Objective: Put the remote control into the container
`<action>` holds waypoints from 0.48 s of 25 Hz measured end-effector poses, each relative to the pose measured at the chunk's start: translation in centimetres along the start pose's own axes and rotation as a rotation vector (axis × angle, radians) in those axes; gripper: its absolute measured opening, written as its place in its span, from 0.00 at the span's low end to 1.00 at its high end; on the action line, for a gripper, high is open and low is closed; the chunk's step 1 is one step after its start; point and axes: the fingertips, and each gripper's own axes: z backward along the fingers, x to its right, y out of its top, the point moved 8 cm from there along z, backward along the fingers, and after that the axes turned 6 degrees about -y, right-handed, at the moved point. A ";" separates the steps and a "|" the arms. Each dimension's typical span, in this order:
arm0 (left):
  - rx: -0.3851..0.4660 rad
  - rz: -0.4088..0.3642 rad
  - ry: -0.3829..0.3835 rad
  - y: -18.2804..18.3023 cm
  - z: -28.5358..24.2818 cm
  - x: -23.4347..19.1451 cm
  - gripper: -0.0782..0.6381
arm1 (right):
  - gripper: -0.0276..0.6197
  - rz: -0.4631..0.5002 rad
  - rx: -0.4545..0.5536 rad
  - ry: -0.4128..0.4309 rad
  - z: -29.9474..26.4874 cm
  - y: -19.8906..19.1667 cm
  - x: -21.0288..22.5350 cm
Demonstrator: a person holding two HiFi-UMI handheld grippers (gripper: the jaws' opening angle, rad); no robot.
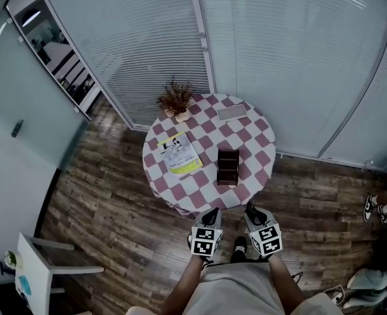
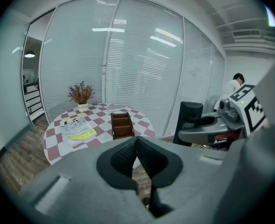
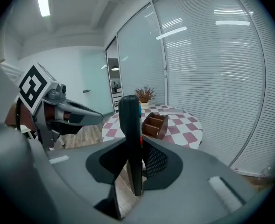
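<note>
A black remote control (image 3: 130, 134) stands upright between the jaws of my right gripper (image 3: 133, 146), which is shut on it. In the left gripper view the same remote (image 2: 189, 121) shows at the right, held by that gripper. The brown wooden container (image 1: 228, 166) with open compartments sits on the round checkered table (image 1: 259, 143), ahead of both grippers (image 3: 154, 123) (image 2: 122, 125). My left gripper (image 2: 137, 141) is shut with nothing in it. Both grippers hang side by side off the table's near edge, the left (image 1: 211, 214) and the right (image 1: 251, 210).
On the table are a dried plant in a pot (image 1: 175, 100), a yellow-edged magazine (image 1: 179, 153) and a flat grey pad (image 1: 232, 113). Glass walls with blinds stand behind. A white chair (image 1: 39, 268) is at lower left. A person in white (image 2: 233, 88) stands far right.
</note>
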 end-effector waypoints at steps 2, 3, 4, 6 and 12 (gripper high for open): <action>0.012 0.012 0.006 0.5 -0.6 -0.2 0.12 | 0.18 0.006 0.020 0.007 -0.4 0.5 0.7; 0.021 0.027 0.008 0.6 -0.8 -0.3 0.12 | 0.18 0.009 0.030 0.012 -0.6 0.7 1.1; 0.026 0.046 0.010 0.6 -1.1 -0.4 0.12 | 0.18 0.012 0.034 0.018 -0.8 0.9 1.3; 0.025 0.074 0.018 0.5 -1.4 -0.4 0.12 | 0.18 0.020 0.029 0.031 -1.0 0.9 1.8; 0.038 0.111 0.052 0.3 -2.5 -0.5 0.12 | 0.18 0.045 0.031 0.061 -1.6 0.9 3.3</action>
